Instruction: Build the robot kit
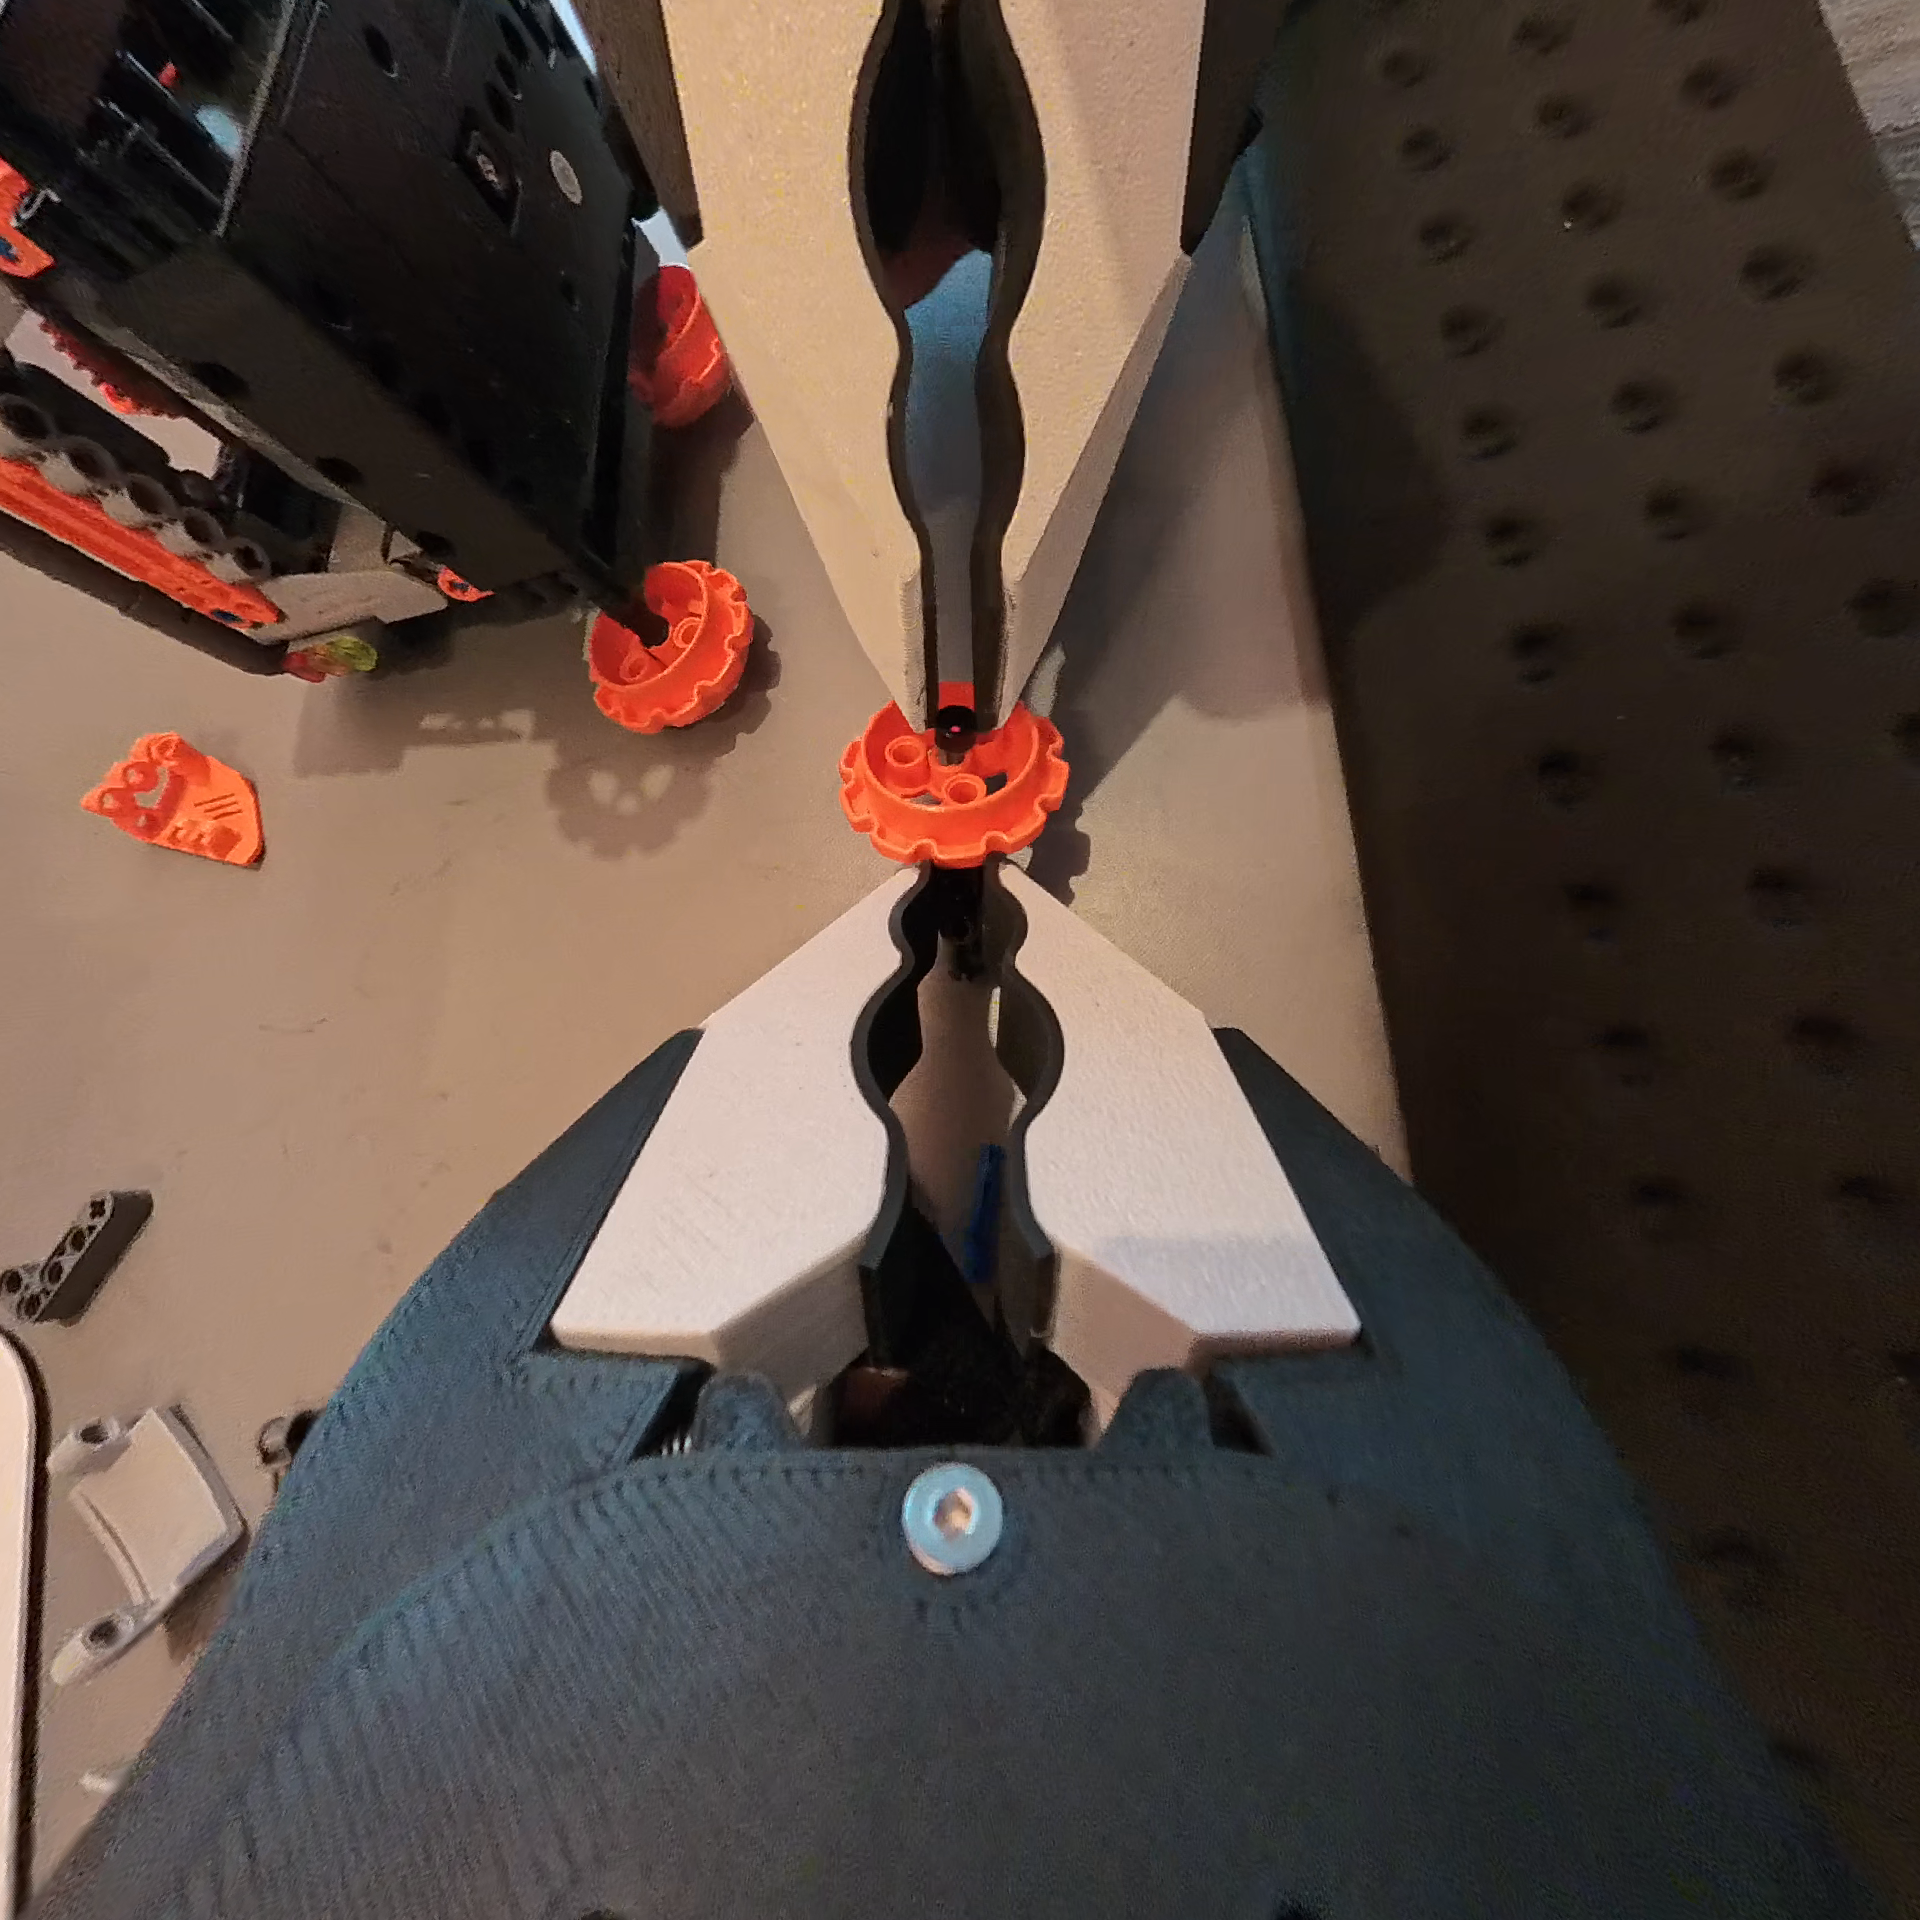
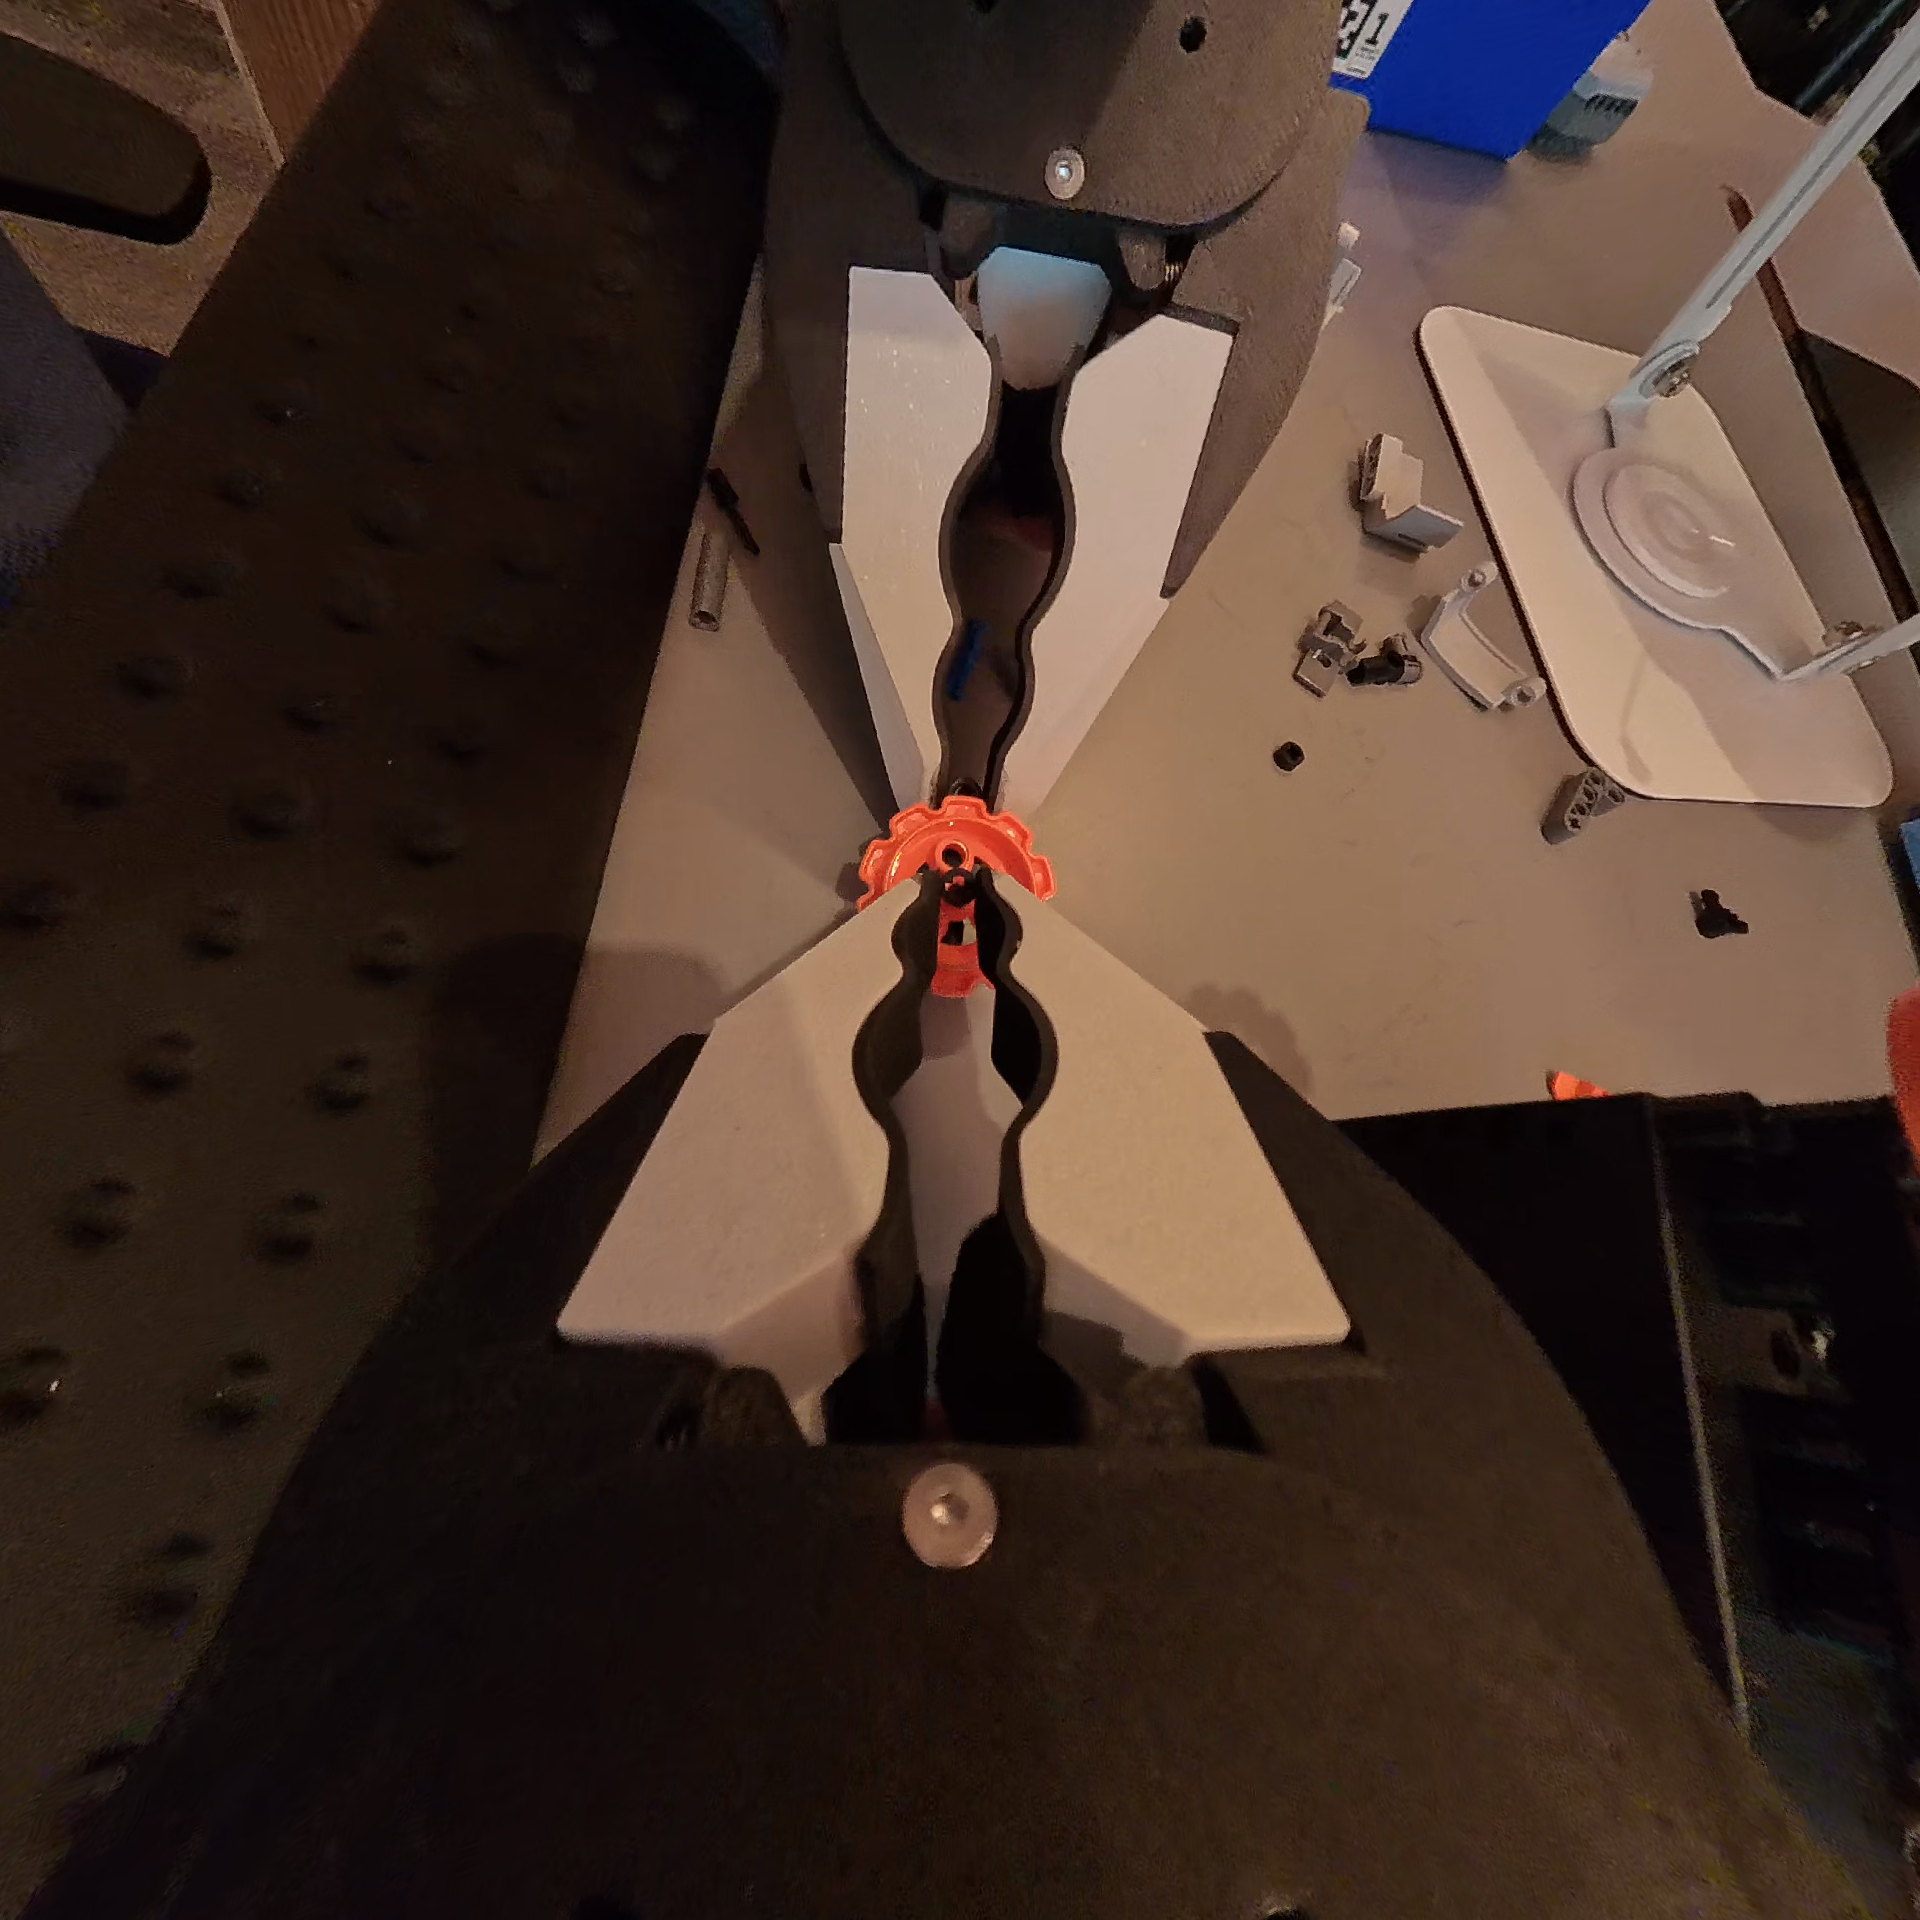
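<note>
Grippers meet tip to tip over the tabletop [image 1: 436,997], and between them we see an orange toothed wheel [image 1: 953,792] with a short black pin through its middle. Our left gripper [image 1: 956,894] has its fingers drawn together on the black pin [image 1: 961,935] that sticks out of the wheel's near side in the left wrist view. Our right gripper [image 2: 951,888] comes at it from the other side, its fingers pinched on the pin's other end at the wheel's hub.

Off to the left in the left wrist view sits a black and orange brick-built vehicle [image 1: 312,312] with another orange wheel [image 1: 670,644] on its axle, and a flat orange piece [image 1: 177,800] lies loose on the tabletop nearby. A dark perforated panel [image 1: 1662,727] runs along the tabletop's edge. In the right wrist view we can make out small grey pieces [image 2: 1403,499] scattered near a white tray [image 2: 1662,582], which carries a lamp base, with a blue box [image 2: 1486,62] farther back.
</note>
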Motion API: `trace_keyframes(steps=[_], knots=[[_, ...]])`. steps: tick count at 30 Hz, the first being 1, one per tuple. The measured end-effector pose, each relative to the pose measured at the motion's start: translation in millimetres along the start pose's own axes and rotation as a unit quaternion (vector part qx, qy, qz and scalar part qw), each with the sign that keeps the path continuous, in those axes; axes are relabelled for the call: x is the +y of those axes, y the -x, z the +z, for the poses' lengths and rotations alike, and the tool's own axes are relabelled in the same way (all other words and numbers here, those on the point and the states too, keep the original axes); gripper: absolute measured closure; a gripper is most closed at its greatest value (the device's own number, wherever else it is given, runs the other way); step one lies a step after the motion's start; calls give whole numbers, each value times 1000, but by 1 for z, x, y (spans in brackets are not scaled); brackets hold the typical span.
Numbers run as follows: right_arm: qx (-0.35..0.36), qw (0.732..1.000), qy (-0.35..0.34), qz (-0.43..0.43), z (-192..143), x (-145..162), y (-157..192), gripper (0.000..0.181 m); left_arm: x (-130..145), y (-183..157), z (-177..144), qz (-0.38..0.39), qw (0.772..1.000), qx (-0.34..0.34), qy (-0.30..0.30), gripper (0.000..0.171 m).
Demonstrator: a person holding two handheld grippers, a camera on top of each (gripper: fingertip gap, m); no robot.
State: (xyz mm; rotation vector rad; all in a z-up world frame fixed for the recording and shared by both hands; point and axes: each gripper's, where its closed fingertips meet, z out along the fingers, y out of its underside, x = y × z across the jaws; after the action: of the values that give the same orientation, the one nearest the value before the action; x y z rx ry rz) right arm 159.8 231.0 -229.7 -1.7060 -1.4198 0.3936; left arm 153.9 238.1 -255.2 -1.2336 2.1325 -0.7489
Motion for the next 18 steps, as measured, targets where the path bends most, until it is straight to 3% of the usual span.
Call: trace_keyframes(steps=[18], knots=[[-56,998,12,-35,0,0,3,177,-1,-1,2,54,997,60,-2,164]])
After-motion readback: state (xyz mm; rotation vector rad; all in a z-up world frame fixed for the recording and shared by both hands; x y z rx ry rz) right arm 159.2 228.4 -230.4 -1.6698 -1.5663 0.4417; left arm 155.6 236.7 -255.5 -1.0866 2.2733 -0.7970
